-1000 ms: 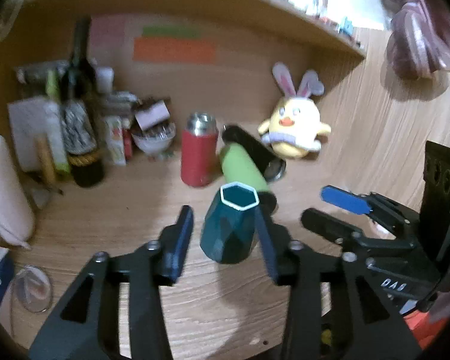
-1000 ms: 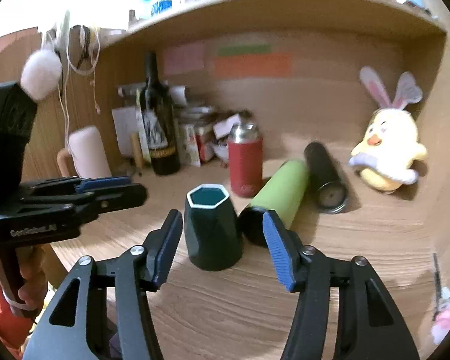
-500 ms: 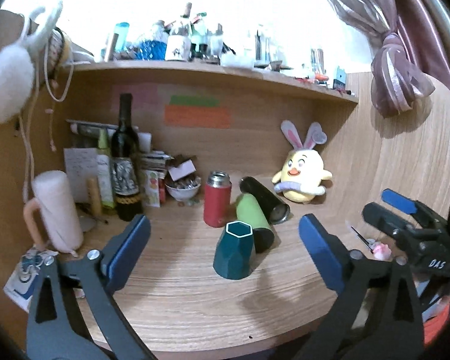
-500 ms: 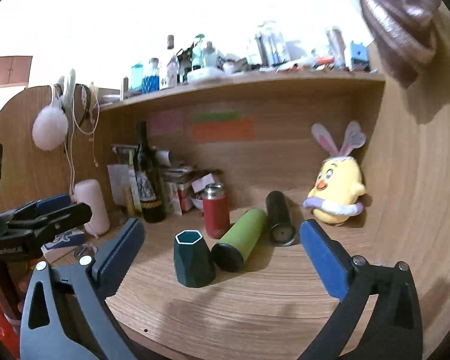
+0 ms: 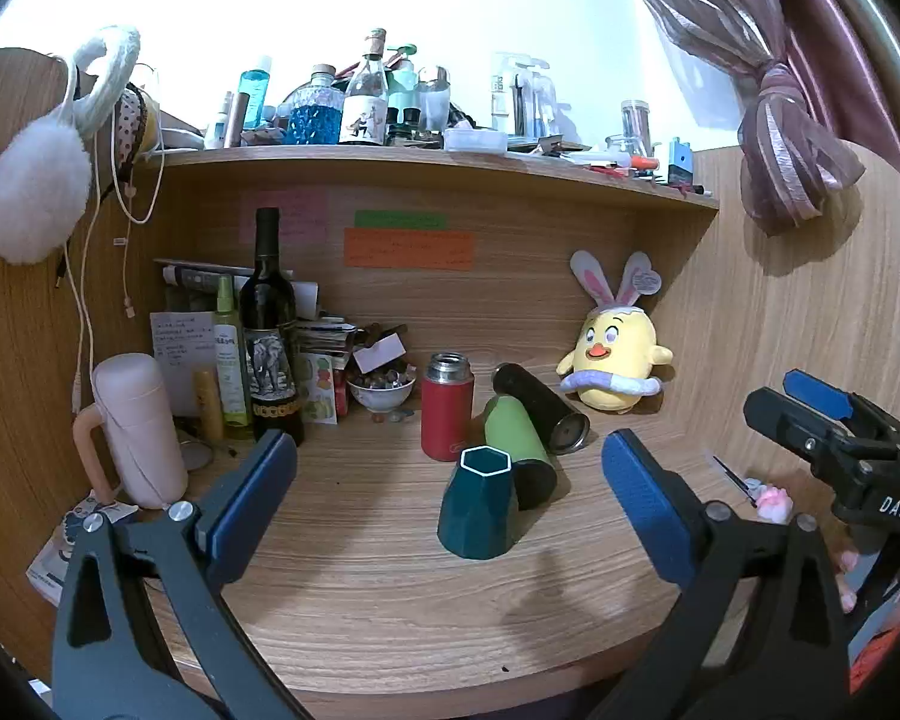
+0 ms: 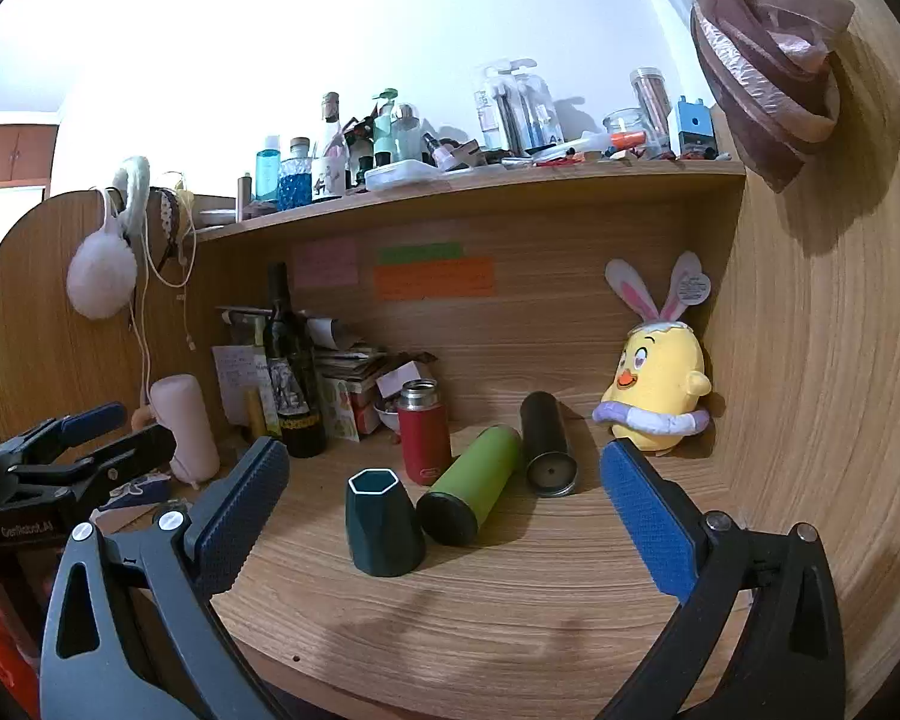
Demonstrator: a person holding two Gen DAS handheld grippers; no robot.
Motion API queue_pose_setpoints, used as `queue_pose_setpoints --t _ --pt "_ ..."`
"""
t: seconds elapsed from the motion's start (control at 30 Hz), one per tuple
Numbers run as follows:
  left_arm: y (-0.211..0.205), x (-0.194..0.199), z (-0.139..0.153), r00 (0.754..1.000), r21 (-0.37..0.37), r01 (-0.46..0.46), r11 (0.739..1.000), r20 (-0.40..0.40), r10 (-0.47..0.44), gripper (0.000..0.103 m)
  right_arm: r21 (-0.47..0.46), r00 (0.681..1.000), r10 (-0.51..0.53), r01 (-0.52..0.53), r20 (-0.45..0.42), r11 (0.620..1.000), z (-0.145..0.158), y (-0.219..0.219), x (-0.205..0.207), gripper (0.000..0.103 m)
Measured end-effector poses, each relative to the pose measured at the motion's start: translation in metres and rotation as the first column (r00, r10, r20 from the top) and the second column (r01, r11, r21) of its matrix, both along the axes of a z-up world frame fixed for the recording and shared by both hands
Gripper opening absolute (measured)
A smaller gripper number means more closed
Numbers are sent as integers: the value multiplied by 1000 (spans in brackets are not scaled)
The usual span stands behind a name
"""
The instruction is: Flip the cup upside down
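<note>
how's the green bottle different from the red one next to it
The green bottle lies on its side with its dark end toward the camera; the red bottle stands upright. The green one looks longer and plain-bodied, while the red one is shorter with a bare steel neck and no lid visible. Both are cylindrical and sit on the wooden desk behind the teal cup.

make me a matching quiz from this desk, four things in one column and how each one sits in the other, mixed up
Things:
1. teal cup
2. green bottle
3. red flask
4. plush chick

States:
a. lying on its side behind the cup
b. upright, steel cap on top
c. against the back right corner
d. standing, hexagonal mouth up

Pairs: 1-d, 2-a, 3-b, 4-c
</note>
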State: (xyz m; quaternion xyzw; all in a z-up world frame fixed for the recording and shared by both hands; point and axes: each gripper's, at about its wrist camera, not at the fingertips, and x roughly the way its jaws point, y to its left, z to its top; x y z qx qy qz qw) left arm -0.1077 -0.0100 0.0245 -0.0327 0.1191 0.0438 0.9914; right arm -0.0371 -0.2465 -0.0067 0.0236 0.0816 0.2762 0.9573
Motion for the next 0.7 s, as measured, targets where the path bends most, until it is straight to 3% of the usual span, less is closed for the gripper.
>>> queue_pose_setpoints --t 0.7 --pt "1 1 1 1000 -5 8 1000 -2 -8 103 1 1000 0 0 5 1000 0 0 -1 103"
